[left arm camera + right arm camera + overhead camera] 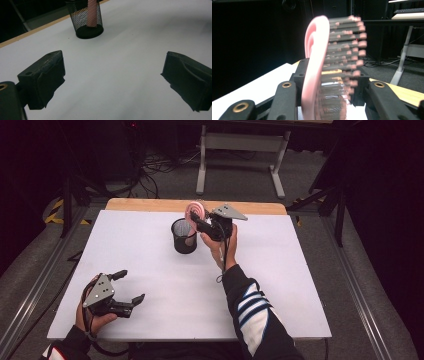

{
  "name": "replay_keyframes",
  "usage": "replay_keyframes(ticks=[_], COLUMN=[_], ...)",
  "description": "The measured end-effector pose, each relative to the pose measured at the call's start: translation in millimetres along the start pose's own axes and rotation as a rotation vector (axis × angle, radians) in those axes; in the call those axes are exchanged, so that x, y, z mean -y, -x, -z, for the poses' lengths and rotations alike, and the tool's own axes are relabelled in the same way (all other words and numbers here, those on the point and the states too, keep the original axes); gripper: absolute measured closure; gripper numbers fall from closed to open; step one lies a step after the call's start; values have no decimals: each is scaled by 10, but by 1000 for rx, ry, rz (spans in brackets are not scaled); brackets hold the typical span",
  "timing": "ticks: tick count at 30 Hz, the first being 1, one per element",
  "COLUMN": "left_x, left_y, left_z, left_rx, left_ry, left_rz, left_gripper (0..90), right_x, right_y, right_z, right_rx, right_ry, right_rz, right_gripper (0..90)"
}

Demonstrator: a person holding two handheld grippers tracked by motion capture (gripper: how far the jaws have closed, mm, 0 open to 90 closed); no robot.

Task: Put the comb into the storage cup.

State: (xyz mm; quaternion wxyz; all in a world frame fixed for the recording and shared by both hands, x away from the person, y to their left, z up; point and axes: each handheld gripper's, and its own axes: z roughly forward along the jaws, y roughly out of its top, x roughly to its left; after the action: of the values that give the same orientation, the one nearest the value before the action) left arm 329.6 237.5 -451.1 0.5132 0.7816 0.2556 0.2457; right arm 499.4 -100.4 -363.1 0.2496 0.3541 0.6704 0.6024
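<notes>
Holding: right gripper (196,220) pinches a pink hairbrush (194,211), jaws narrow around it.
Brush place: upright, its handle inside the black mesh cup (184,236).
Left gripper (128,286): jaws wide, empty, near the table (150,285) edge.

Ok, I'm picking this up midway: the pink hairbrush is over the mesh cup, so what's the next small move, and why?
Probably open the right tongs wider and let go. The pink hairbrush stands upright with its handle already inside the black mesh cup, as the left gripper view shows, and the jaws still flank its head. The left tongs rest open and idle near the table's front.
</notes>
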Motion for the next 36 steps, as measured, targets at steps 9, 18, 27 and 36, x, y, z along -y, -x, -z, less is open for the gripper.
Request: replay_keyframes(ticks=[9,18,27,36], left_x=[0,2,2,0], left_y=[0,1,3,-4], left_z=[-8,-14,-17,-11], left_rx=[1,-1,-3,-6], left_ry=[-2,-8,-15,-11], left_rz=[-2,-5,-10,-11], left_gripper=[54,54,54,54], right_x=[38,52,60,48], right_y=[-17,-44,-125,-165], right_z=[-22,-25,14,35], right_rx=[16,14,-10,6], right_ry=[-27,-55,-64,-71], right_rz=[6,7,58,108], right_gripper=[510,378,329,286])
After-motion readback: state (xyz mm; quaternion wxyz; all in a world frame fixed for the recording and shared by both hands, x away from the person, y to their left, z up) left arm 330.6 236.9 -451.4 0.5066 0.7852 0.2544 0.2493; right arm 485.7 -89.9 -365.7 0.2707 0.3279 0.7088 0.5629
